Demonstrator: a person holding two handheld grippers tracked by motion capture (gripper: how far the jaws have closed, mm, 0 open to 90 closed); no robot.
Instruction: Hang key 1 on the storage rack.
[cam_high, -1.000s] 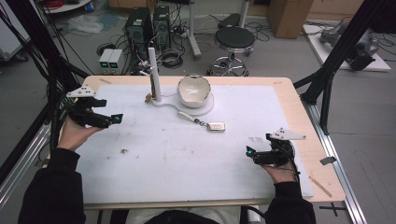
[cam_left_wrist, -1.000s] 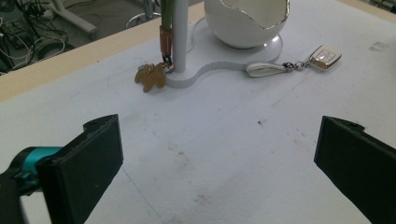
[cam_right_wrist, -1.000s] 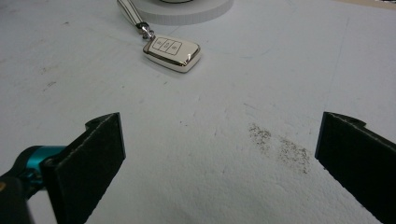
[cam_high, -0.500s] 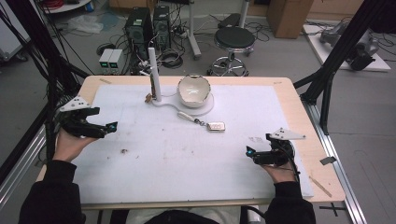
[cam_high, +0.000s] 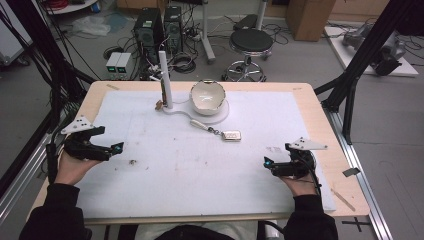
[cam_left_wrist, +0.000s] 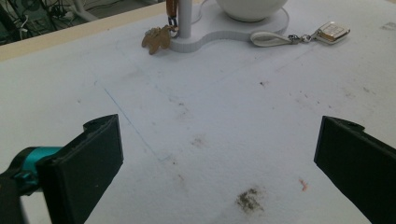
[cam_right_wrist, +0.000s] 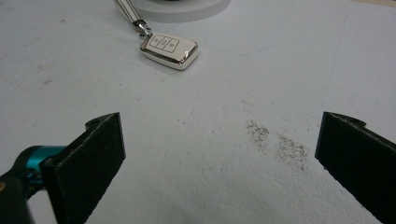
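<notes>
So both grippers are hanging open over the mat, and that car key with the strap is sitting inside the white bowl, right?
Not quite. The car key lies flat on the white mat, in front of the bowl, not inside it; its strap reaches back to the bowl's stand. The high view shows this. Both the left gripper and right gripper do have open jaws.

A glossy, metal-edged key fob (cam_right_wrist: 169, 50) is seen on a matt white, slightly rough sheet (cam_high: 200, 165) laid over the pale wood table (cam_high: 320, 107).
</notes>
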